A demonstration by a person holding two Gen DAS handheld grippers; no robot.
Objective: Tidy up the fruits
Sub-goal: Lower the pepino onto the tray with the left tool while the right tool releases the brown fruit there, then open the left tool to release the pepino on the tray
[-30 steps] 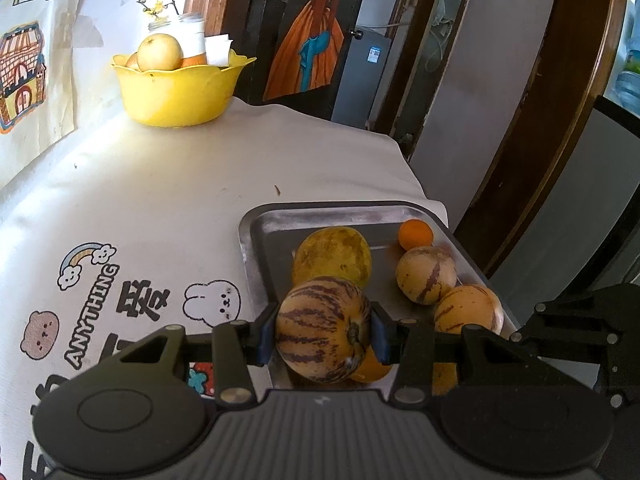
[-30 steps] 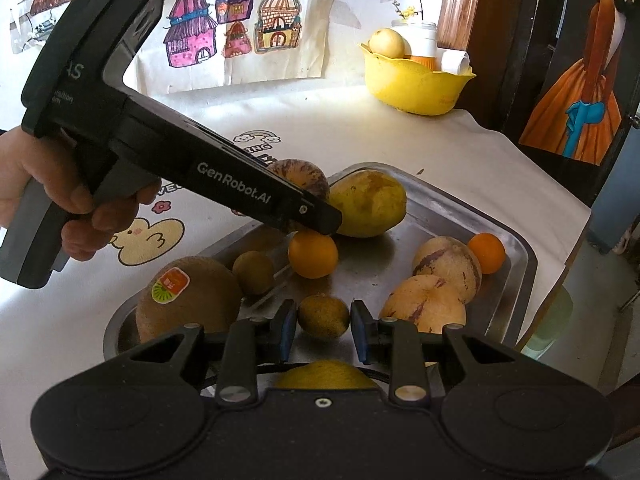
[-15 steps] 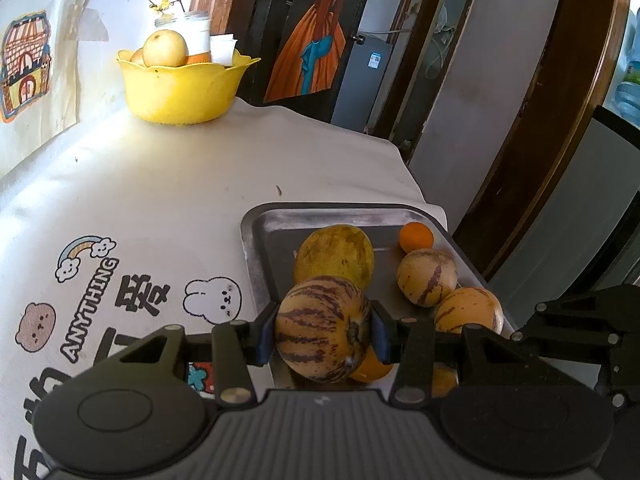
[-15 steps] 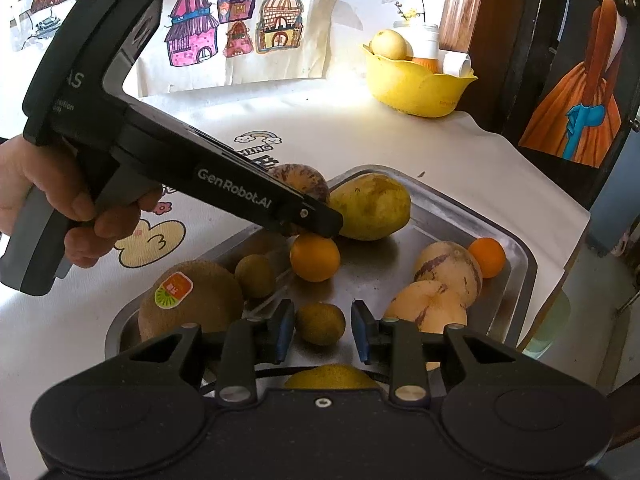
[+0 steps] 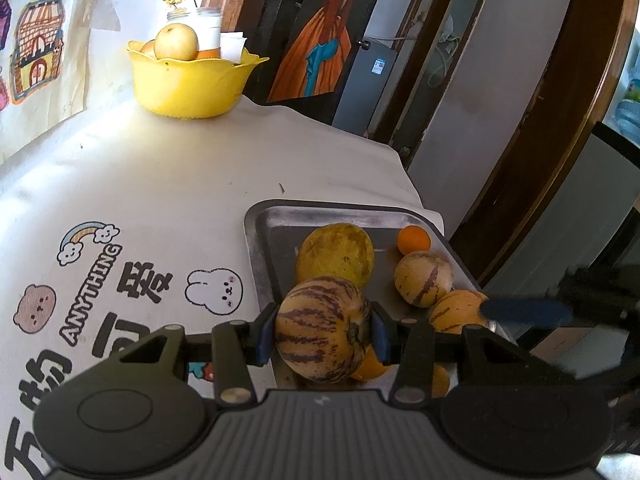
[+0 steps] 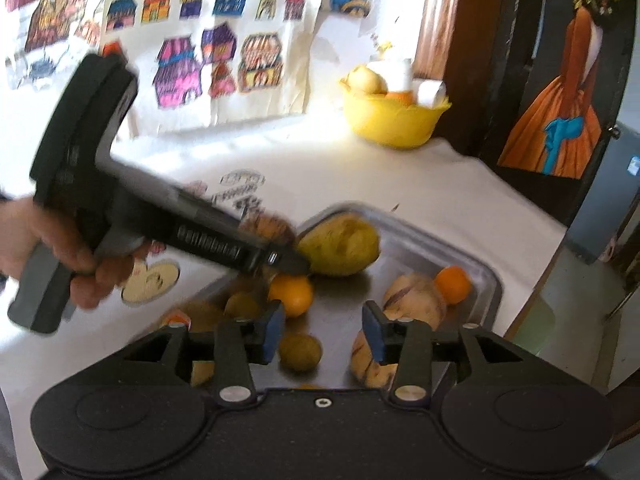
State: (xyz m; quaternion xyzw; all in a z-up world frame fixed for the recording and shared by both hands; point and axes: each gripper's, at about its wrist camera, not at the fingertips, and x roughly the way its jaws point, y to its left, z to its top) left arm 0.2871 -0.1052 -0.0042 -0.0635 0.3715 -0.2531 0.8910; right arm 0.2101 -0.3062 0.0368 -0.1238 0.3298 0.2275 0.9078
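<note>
my left hand-held gripper [image 5: 323,330] clamps a striped melon [image 5: 323,330] above the near end of the metal tray [image 5: 256,240]. my right hand-held gripper [image 6: 323,332] gapes wide over a small brown fruit [image 6: 300,352] lying in that tray on the counter [image 5: 160,184].

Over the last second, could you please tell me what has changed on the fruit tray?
The right gripper opened its jaws and let go of the small brown fruit, which now lies on the metal tray between them. The left gripper stays shut on the striped melon, and the yellow bowl is unmoved.
</note>
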